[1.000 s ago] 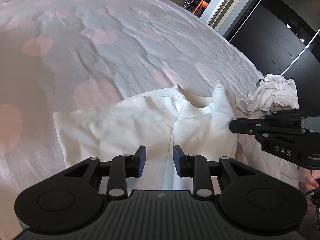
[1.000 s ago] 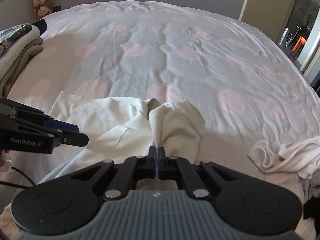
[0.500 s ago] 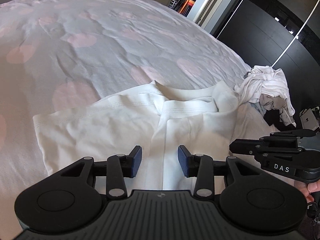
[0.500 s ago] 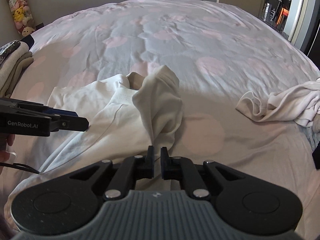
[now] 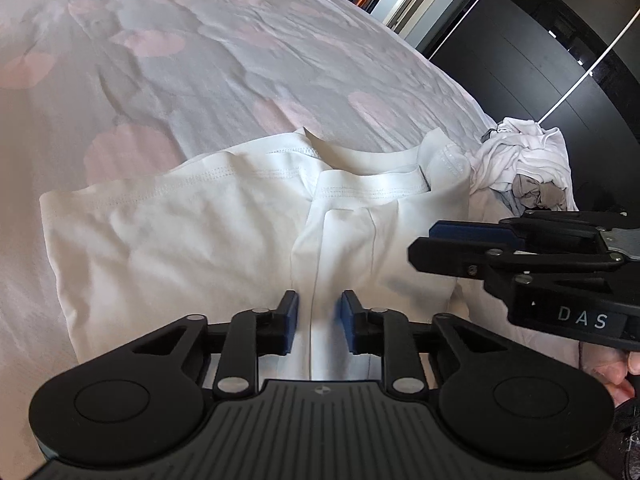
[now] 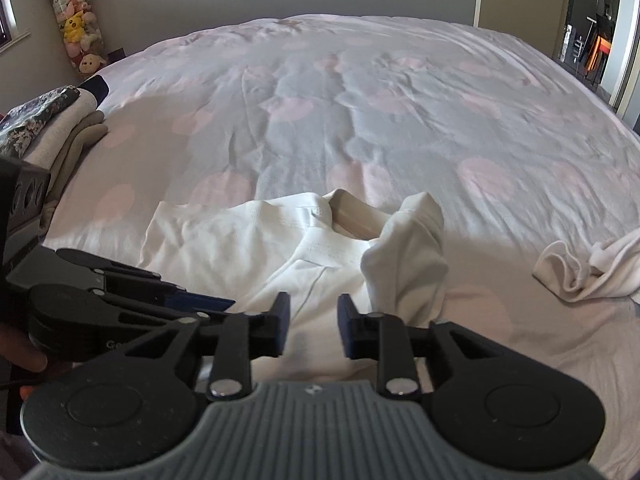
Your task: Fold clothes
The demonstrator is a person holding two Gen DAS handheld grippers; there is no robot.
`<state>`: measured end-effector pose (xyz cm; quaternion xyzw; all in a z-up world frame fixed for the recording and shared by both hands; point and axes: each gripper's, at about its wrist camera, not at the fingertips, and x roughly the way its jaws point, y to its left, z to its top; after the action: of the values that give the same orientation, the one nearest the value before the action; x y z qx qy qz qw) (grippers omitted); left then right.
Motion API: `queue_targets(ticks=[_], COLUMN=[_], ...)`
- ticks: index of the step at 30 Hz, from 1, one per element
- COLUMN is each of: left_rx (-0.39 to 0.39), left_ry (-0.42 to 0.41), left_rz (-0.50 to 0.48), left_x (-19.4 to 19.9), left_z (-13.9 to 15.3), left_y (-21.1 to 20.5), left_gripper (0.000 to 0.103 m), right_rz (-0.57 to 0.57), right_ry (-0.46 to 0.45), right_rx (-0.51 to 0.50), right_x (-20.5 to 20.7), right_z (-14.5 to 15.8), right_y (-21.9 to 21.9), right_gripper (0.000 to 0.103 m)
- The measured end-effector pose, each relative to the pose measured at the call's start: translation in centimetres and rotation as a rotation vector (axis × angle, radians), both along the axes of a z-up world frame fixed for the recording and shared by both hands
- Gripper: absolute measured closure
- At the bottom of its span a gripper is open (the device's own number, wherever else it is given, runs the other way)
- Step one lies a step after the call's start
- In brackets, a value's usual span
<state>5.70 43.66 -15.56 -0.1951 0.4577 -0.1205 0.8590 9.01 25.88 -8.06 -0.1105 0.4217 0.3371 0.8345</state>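
Note:
A white garment lies partly folded on the bed, its right part laid over the middle; it also shows in the right wrist view, with a bunched flap standing up at its right. My left gripper is open and empty, low over the garment's near edge. My right gripper is open and empty just above the garment's near right part; it shows from the side in the left wrist view.
The bed has a pale cover with pink dots. A heap of unfolded white clothes lies at the right edge, also in the right wrist view. Folded clothes are stacked at the left. Dark wardrobe doors stand at the right.
My right gripper was shut on the garment's flap, carried it over the middle, then opened and let it go. My left gripper stayed open and moved closer to the garment.

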Motion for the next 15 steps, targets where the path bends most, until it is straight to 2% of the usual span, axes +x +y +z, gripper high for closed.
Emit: queue_targets(ticks=[1, 3, 12, 15], left_rx=[0.004, 0.000, -0.079, -0.079], left_ry=[-0.005, -0.024, -0.184, -0.213], left_rz=[-0.002, -0.013, -0.193, -0.269], left_x=[0.0, -0.1, -1.0, -1.3], left_z=[0.0, 0.2, 1.8, 2.1], left_y=[-0.1, -0.2, -2.0, -3.4], left_gripper=[0.089, 0.098, 0.099, 0.099], right_rz=[-0.005, -0.018, -0.081, -0.115], right_ry=[0.024, 0.068, 0.215, 0.220], right_rx=[0.013, 0.033, 0.116, 0.098], right_x=[0.4, 1.1, 2.6, 2.3], right_z=[-0.1, -0.3, -0.1, -0.6], right_y=[0.2, 0.6, -0.2, -1.3], right_gripper=[0.061, 0.061, 0.061, 0.064])
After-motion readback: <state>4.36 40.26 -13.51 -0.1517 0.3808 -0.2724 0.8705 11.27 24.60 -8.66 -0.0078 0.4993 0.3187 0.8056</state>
